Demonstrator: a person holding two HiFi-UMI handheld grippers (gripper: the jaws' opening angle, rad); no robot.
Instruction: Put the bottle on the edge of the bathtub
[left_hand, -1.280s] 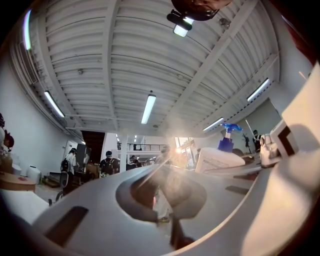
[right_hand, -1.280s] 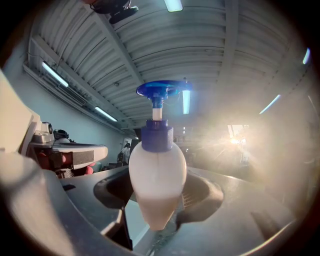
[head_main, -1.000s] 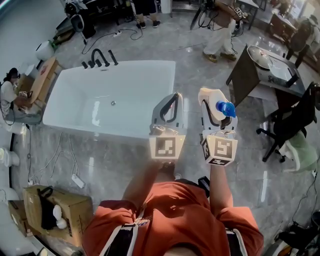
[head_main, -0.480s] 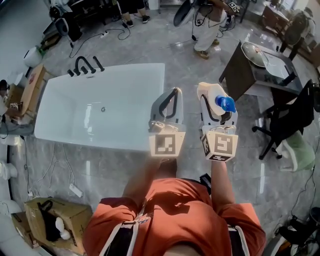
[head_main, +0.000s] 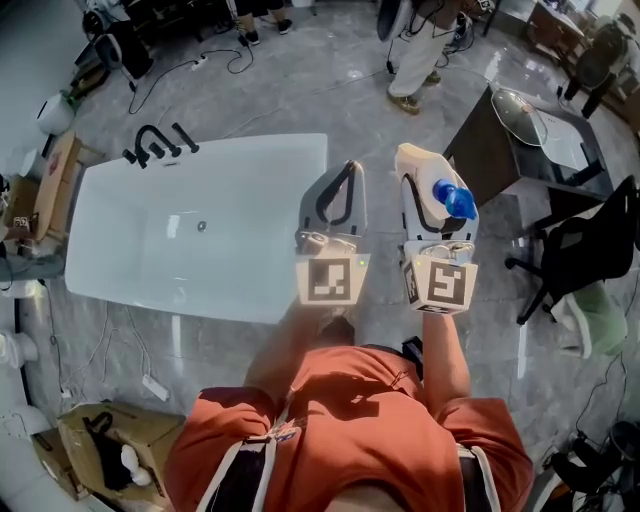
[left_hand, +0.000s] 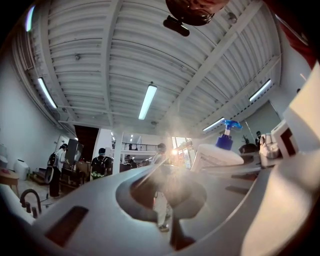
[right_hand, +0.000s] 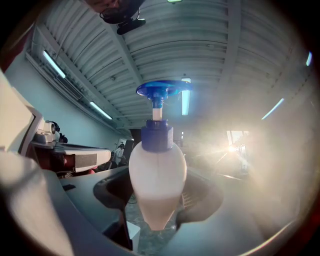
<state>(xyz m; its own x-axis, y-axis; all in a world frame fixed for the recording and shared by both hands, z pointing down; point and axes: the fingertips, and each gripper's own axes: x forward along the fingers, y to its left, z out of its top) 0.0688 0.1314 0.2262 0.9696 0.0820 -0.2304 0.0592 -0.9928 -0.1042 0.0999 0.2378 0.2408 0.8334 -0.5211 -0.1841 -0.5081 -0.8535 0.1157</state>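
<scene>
Right gripper (head_main: 428, 205) clamped on bottle (right_hand: 157, 175), pump up, held above the floor just off tub's (head_main: 230, 145) right end. Left gripper (head_main: 347, 172) jaws closed, empty, by tub's right edge
</scene>
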